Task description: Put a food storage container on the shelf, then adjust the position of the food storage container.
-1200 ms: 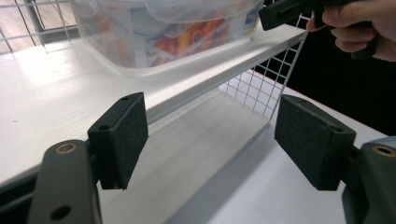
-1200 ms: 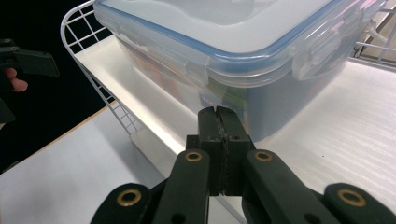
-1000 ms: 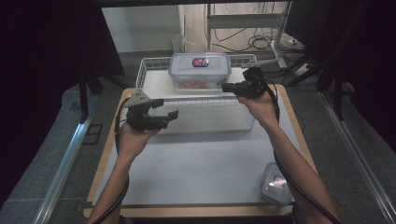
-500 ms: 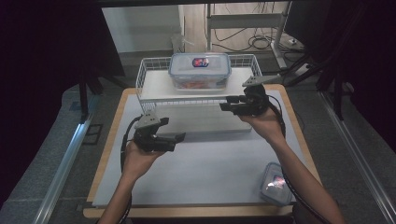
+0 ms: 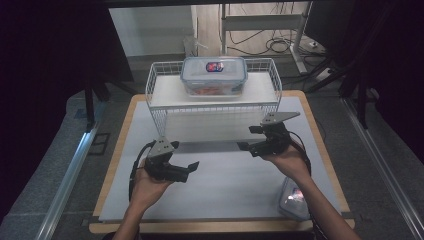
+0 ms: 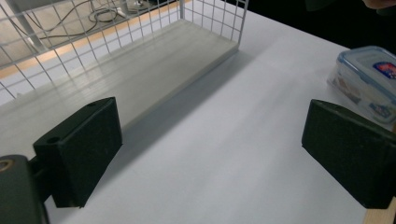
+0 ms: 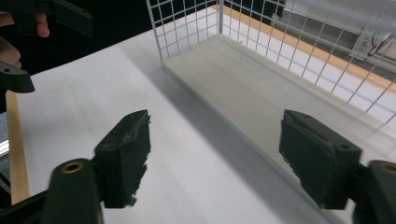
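You are holding both tools released and empty: left tool (image 5: 175, 167) at 7 o'clock, right tool (image 5: 260, 140) at 3. One lidded container (image 5: 214, 75) is sitting on the wire shelf (image 5: 165, 97) at 12, another (image 5: 295, 199) at the tabletop's (image 5: 225, 185) 5 o'clock corner, likely awaiting pickup.

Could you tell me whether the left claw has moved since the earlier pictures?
Yes. The left claw has come back toward the person, away from the wire rack, and now hangs open over the white mat.
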Available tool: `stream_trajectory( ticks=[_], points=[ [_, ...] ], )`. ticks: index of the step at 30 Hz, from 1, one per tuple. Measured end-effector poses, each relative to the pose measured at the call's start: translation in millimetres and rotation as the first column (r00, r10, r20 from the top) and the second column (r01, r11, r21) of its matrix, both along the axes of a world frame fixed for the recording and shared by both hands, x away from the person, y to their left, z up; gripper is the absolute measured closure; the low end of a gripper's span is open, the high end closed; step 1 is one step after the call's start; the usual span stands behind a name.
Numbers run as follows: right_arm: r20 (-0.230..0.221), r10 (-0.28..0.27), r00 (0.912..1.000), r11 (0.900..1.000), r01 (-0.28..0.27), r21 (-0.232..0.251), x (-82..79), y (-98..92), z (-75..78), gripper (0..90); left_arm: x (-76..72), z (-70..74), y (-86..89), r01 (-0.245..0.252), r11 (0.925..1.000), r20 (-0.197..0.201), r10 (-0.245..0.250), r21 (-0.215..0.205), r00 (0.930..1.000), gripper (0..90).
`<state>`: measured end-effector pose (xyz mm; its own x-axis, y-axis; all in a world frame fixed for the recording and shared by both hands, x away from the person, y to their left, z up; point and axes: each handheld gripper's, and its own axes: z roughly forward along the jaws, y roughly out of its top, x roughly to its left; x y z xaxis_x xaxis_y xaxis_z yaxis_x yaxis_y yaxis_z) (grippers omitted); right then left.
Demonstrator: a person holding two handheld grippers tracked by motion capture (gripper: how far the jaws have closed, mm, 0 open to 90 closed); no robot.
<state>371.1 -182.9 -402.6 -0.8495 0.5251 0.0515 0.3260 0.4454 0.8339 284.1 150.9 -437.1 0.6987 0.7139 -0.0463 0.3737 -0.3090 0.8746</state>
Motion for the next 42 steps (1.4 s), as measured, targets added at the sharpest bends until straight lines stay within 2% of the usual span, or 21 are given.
stream_trajectory(
  ticks=[3, 8, 11, 18, 21, 23, 27, 32, 36, 38, 40, 42],
  points=[
    [0.003, -0.005, 1.0, 1.0, 0.005, -0.001, -4.0, -4.3, -5.8, 20.3, -3.3, -6.2, -0.2, -0.005, 0.9999, -0.001, 0.005, 0.009, 1.0, 3.9],
    [0.003, -0.024, 0.9997, 1.0, 0.024, -0.008, -13.6, -14.5, -17.7, 17.0, -10.8, -17.2, 0.9, -0.016, 0.9999, 0.0, 0.016, -0.003, 0.9999, 3.9],
    [0.005, -0.019, 0.9998, 1.0, 0.019, 0.0, -20.3, -18.9, -24.0, 15.4, -16.0, -25.2, 1.3, -0.031, 0.9994, 0.018, 0.03, 0.018, 0.9994, 3.2],
    [0.02, -0.013, 0.9997, 0.999, 0.014, -0.032, -36.5, -24.2, -43.2, 13.1, -26.3, -48.2, 4.0, -0.067, 0.9964, 0.031, 0.065, 0.052, 0.9974, 2.5],
    [0.03, -0.013, 0.9995, 0.997, 0.015, -0.069, -41.2, -25.4, -51.0, 12.8, -29.8, -59.4, 4.2, -0.07, 0.996, 0.007, 0.069, 0.056, 0.9976, 2.5],
    [0.027, -0.017, 0.9995, 0.997, 0.019, -0.08, -42.8, -26.2, -54.6, 12.8, -31.6, -64.5, 3.6, -0.069, 0.9949, -0.003, 0.07, 0.074, 0.9976, 2.4],
    [0.011, -0.021, 0.9997, 0.995, 0.022, -0.094, -43.5, -28.2, -61.4, 12.8, -32.2, -65.8, 1.7, -0.061, 0.9953, -0.002, 0.061, 0.075, 0.9981, 2.4],
    [0.003, -0.034, 0.9994, 0.996, 0.034, -0.081, -43.9, -30.4, -60.5, 13.1, -33.9, -64.1, 1.8, -0.063, 0.9956, 0.017, 0.062, 0.069, 0.9979, 2.4],
    [-0.02, -0.054, 0.9983, 0.995, 0.052, -0.087, -47.3, -36.4, -61.8, 18.5, -34.3, -63.7, 3.8, -0.067, 0.9956, 0.019, 0.066, 0.066, 0.9977, 2.7],
    [-0.048, -0.082, 0.9955, 0.993, 0.077, -0.095, -50.1, -41.8, -62.9, 23.7, -34.6, -63.3, 4.2, -0.066, 0.9952, 0.021, 0.064, 0.073, 0.9977, 2.9],
    [-0.061, -0.104, 0.9926, 0.99, 0.098, -0.103, -53.9, -48.8, -63.0, 30.2, -35.4, -63.3, 3.6, -0.067, 0.9952, 0.024, 0.065, 0.072, 0.9976, 2.9],
    [-0.071, -0.118, 0.9905, 0.988, 0.109, -0.113, -59.6, -56.7, -61.4, 41.3, -36.2, -63.3, 3.2, -0.066, 0.9949, 0.026, 0.064, 0.077, 0.9976, 3.0]
  ],
)
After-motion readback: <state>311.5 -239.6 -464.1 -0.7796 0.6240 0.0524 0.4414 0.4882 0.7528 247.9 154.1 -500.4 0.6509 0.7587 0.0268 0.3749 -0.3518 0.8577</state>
